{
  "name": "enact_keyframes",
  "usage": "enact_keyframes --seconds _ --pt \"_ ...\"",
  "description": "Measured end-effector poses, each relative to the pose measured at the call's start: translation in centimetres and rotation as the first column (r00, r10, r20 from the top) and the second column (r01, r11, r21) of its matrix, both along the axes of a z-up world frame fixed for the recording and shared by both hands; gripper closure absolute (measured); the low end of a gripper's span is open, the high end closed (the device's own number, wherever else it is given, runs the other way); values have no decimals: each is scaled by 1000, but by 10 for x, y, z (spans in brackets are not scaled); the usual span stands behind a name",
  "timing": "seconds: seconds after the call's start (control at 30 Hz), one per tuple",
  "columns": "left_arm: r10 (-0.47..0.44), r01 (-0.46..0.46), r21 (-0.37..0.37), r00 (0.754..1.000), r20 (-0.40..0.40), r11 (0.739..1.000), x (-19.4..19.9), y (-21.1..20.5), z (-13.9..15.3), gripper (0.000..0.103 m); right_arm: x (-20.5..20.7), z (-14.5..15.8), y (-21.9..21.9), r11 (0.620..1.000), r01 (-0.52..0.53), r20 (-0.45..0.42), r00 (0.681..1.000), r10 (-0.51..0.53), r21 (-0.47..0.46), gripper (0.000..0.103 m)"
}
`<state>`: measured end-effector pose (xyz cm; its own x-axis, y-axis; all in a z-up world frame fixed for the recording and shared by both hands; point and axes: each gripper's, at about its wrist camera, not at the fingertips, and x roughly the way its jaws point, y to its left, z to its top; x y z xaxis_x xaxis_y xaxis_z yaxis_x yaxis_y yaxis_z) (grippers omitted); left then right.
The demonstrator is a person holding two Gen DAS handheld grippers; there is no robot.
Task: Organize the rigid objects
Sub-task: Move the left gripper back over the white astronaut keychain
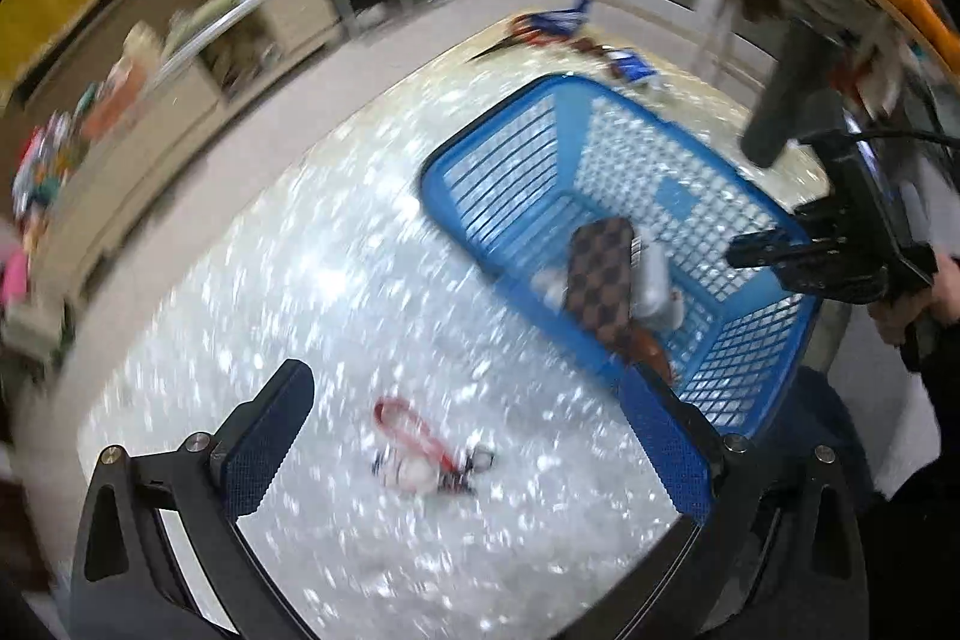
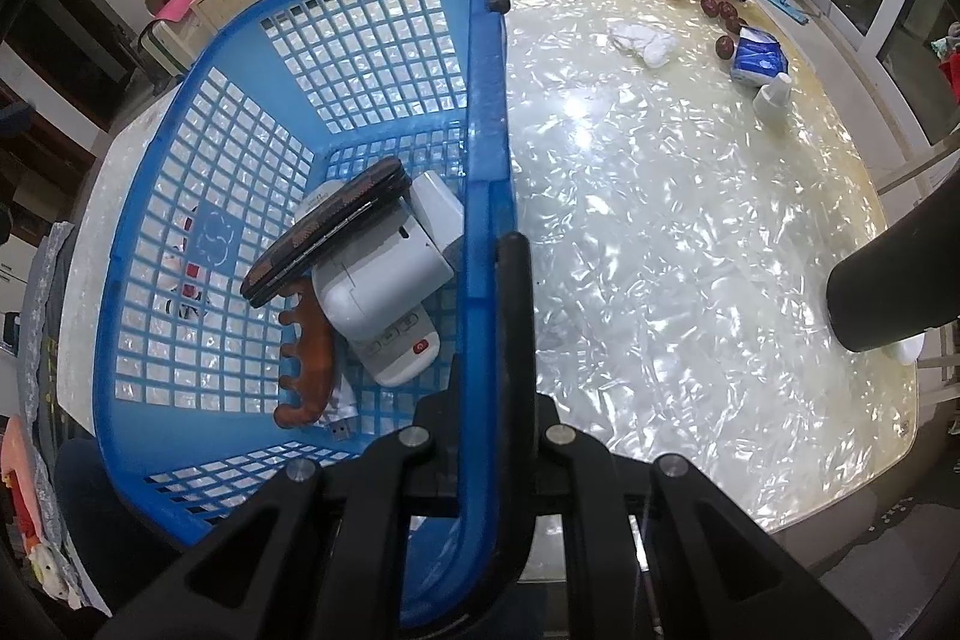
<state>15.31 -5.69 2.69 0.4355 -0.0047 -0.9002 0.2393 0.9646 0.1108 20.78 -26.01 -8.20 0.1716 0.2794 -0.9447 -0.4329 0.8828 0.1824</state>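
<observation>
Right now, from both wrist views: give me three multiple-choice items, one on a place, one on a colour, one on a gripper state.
1. Where is the checkered wallet?
A. in the basket
B. on the bare table
C. in the left hand-held gripper

2. What colour is the basket?
A. green
B. blue
C. white

3. What is the right hand-held gripper doing?
A. open above the table
B. holding the keychain
C. shut on the basket

Key: 1 A, it lies on the white device inside. 2 B, rim and mesh are blue. 3 C, its fingers pinch the rim, while the left hand-held gripper stands open over the keychain.
</observation>
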Motion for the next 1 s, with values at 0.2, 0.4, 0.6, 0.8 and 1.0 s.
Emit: enact_keyframes --seconds 0.2,0.4,0.6,0.8,1.0 --pt "242 -251 -105 966 -94 962 -18 51 -27 1 -1 0 0 1000 -3 3 1000 3 -4 94" --pt "415 -447 -138 886 -206 884 -19 81 -84 1 -1 0 0 1000 -5 2 1000 5 1 93" --pt "540 -595 -179 795 -276 784 -16 98 -133 1 -1 1 -1 1000 -10 3 1000 10 5 93" --pt "645 -709 -182 699 -309 681 -16 106 -165 1 -1 1 -1 1000 -10 2 1000 10 15 93" --pt "677 -746 -157 657 -331 647 -13 109 -190 1 -1 1 -1 1000 -15 2 1000 15 19 92"
